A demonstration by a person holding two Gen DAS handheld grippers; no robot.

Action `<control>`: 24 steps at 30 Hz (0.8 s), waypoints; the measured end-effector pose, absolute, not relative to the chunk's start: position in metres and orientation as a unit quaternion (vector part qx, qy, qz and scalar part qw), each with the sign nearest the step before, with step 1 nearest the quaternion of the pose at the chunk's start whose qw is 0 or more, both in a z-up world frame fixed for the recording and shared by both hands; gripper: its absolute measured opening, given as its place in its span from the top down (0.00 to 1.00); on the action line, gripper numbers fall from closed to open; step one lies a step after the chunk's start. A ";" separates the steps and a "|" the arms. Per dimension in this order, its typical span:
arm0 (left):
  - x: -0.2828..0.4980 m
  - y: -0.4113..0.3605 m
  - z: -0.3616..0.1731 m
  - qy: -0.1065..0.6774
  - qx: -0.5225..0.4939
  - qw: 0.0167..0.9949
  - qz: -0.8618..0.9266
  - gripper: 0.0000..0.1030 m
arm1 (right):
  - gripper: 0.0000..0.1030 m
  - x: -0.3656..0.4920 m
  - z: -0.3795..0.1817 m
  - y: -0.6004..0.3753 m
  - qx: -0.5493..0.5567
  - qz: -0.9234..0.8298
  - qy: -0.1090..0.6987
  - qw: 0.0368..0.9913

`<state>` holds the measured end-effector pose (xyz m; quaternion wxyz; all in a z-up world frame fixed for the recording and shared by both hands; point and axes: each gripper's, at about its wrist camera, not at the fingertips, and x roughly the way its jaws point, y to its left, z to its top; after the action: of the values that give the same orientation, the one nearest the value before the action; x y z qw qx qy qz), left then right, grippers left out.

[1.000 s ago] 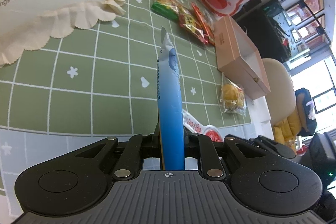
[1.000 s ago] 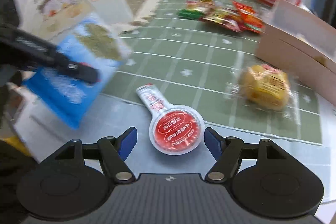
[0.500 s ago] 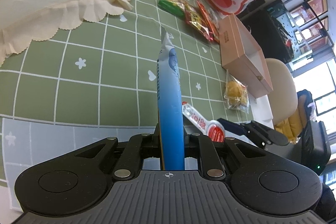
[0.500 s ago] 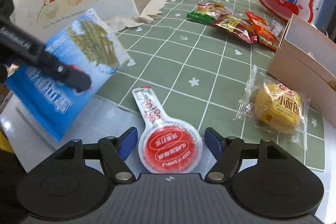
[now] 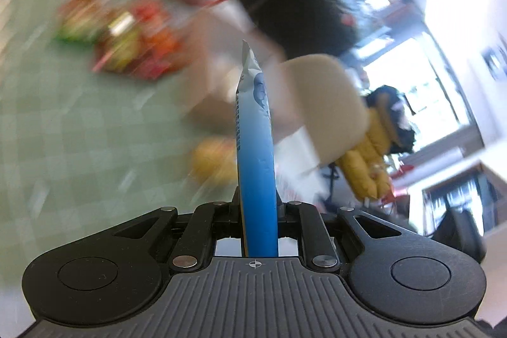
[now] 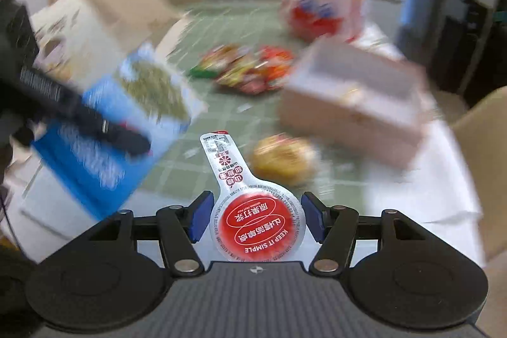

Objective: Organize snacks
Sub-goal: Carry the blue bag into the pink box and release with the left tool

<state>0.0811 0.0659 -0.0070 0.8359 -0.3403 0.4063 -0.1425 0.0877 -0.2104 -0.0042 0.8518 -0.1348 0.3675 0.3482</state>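
Left tongs (image 5: 258,208): clamped narrow on blue seaweed snack pouch (image 5: 255,167), pouch edge-on, lifted clear of tabletop (image 6: 253,113).
Right tongs (image 6: 256,219): mid-width, pads at either side of red jelly cup (image 6: 257,225), apparently gripping it; tab points away.
Judgement: carry both toward pink box (image 6: 351,103), near right tabletop edge. Keep grips firm, lower before release.

Bright daylight; heavy motion blur; fisheye-warped edges.
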 end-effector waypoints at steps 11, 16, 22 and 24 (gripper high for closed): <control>0.306 0.005 -0.028 0.406 -0.371 0.827 -0.114 0.84 | 0.41 0.118 0.000 -0.298 -0.072 0.249 0.360 0.896; 0.336 -0.024 -0.075 0.454 -0.346 0.815 -0.100 0.76 | 0.41 0.133 -0.003 -0.327 -0.054 0.239 0.354 0.903; 0.330 -0.023 -0.064 0.426 -0.262 0.866 -0.021 0.64 | 0.41 0.153 -0.013 -0.346 -0.041 0.232 0.359 0.903; 0.319 -0.010 -0.053 0.395 -0.283 0.874 -0.011 0.64 | 0.41 0.166 -0.015 -0.345 -0.038 0.239 0.361 0.901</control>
<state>0.3191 -0.0103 -0.0530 0.8739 -0.2830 0.3950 -0.0110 0.1662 -0.3452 -0.0145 0.9008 -0.0378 0.3605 0.2391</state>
